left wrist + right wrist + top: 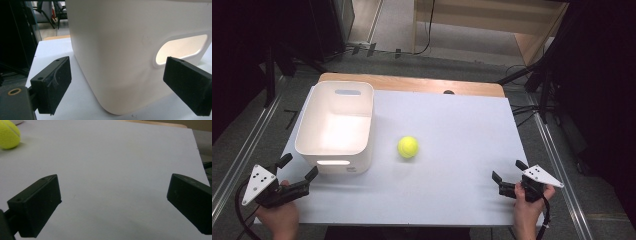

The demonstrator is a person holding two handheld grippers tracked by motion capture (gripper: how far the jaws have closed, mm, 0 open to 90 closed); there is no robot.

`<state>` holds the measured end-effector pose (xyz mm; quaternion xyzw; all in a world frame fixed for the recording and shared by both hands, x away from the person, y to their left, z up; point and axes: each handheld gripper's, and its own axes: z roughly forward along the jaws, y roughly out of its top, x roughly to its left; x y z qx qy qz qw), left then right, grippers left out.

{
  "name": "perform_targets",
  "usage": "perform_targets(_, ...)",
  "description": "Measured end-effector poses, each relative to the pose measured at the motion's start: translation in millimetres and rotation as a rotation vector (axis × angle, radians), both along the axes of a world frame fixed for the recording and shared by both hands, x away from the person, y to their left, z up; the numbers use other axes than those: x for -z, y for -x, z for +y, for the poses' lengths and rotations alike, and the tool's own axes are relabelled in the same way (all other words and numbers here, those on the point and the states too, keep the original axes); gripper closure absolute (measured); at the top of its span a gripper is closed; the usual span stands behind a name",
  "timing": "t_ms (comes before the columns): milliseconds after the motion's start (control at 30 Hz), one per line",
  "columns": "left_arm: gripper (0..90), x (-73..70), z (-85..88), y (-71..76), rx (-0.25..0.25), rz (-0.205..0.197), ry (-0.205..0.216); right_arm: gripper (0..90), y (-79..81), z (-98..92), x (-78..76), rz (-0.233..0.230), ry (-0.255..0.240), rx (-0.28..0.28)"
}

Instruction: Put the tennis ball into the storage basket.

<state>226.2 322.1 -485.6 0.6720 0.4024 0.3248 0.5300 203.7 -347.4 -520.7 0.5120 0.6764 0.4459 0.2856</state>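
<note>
A yellow-green tennis ball (pixel 408 147) lies near the middle of the white table (pixel 452 125), just right of a white plastic bin (pixel 337 125) with handle cut-outs. In the right gripper view the ball (pixel 8 133) sits far off at the upper left. My left gripper (pixel 298 167) rests at the table's near left corner, open, its jaws pointing at the bin's near corner (pixel 120 50) with nothing between them. At the near right edge my right gripper (pixel 508 170) stands open over bare tabletop (pixel 112 170), empty.
The bin looks empty inside. A wooden strip (pixel 412 83) runs along the table's far edge. Dark stands and cables (pixel 532 85) flank the table on the floor. Bare tabletop stretches between the ball and the right gripper.
</note>
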Motion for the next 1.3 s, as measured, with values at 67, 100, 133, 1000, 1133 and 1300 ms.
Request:
perform_targets(67, 7.9, 0.0, 0.5, 0.1, -0.001, 0.000, 0.002, 0.0, 0.1, 0.5, 0.1, 0.000, 0.001, -0.001)
perform_targets(100, 7.9, -0.1, 0.7, 0.1, -0.002, 0.001, 0.003, 0.0, -0.1, 0.4, 0.0, -0.005, 0.005, 0.001)
perform_targets(133, 7.9, 0.1, 0.6, 0.2, -0.001, -0.001, 0.005, 0.0, 0.0, 0.2, -0.4, -0.003, 0.002, 0.003)
perform_targets(1000, 7.9, 0.0, 1.8, 3.4, 0.031, -0.011, 0.014, 0.0, -10.8, 12.7, -26.9, -0.029, -0.032, -0.061)
perform_targets(1133, 7.9, 0.1, 1.7, 3.4, 0.032, -0.014, 0.015, 0.0, -14.6, 15.8, -31.8, -0.033, -0.027, -0.074)
perform_targets(1300, 7.9, 0.1, 2.0, 3.7, 0.031, -0.016, 0.013, 0.0, -21.2, 24.5, -37.8, -0.020, -0.009, -0.097)
